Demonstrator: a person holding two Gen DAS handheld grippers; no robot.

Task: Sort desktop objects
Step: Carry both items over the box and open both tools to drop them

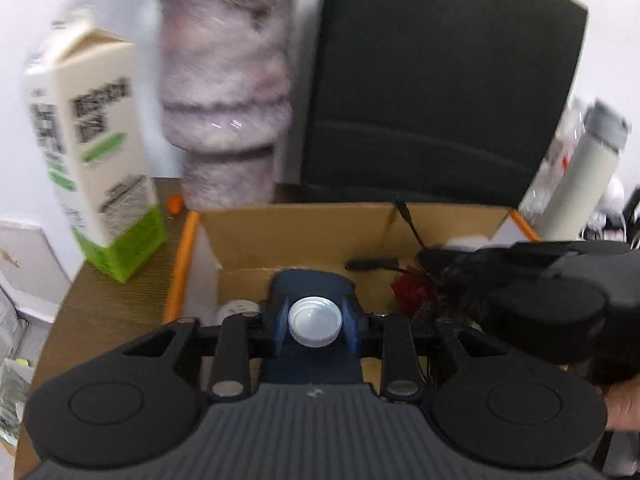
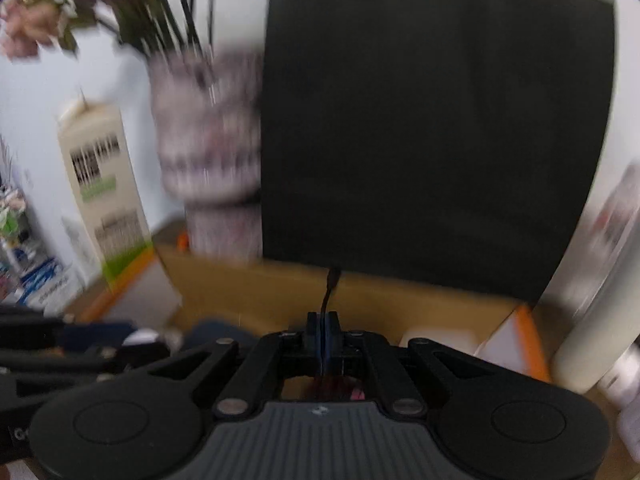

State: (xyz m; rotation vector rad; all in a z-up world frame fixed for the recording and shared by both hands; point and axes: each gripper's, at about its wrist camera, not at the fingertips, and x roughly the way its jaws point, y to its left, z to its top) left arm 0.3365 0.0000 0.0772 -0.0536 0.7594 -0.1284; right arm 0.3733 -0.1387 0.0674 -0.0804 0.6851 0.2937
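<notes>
My left gripper is shut on a white plastic bottle cap, held over the open cardboard box with orange-taped edges. Below the cap lies a dark blue object; a white round item and a red thing lie on the box floor. My right gripper is shut on a thin black cable that rises from its pads, over the same box. The right gripper's body shows at the right of the left wrist view.
A milk carton stands left of the box, a pale ribbed vase behind it, a big black bag at the back, and a white bottle with a grey lid at the right. A small orange item lies by the vase.
</notes>
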